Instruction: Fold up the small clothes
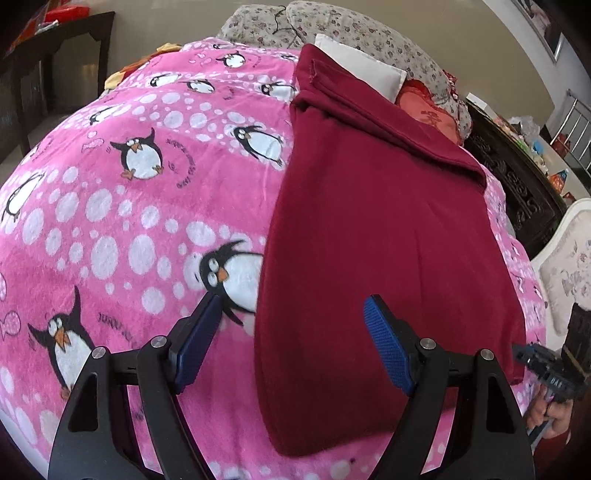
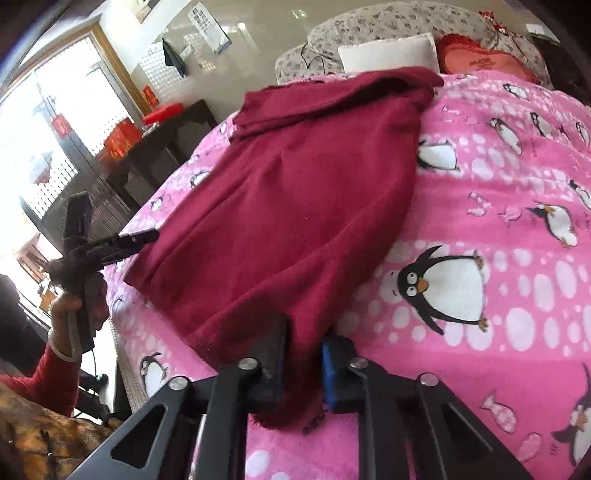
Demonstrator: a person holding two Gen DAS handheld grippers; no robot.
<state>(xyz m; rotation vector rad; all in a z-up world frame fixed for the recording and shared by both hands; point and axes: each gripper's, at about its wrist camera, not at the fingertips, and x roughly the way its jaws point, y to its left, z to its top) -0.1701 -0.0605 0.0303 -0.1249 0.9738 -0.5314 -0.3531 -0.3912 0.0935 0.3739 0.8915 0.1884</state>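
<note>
A dark red garment (image 1: 369,229) lies flat on the pink penguin blanket (image 1: 129,221), its far part folded over. My left gripper (image 1: 291,306) is open and empty, hovering above the garment's near left edge. In the right wrist view the garment (image 2: 295,192) spreads away from me. My right gripper (image 2: 304,332) is shut on the garment's near corner, with cloth bunched between the blue pads (image 2: 332,373). The left gripper (image 2: 136,238) also shows there at the far side of the garment, held by a hand.
A white pillow (image 1: 365,66), a red cushion (image 1: 428,110) and a floral quilt (image 1: 332,26) lie at the bed's head. A dark carved headboard (image 1: 517,184) and a white chair (image 1: 569,266) stand to the right. A dark table (image 2: 162,136) stands beyond the bed.
</note>
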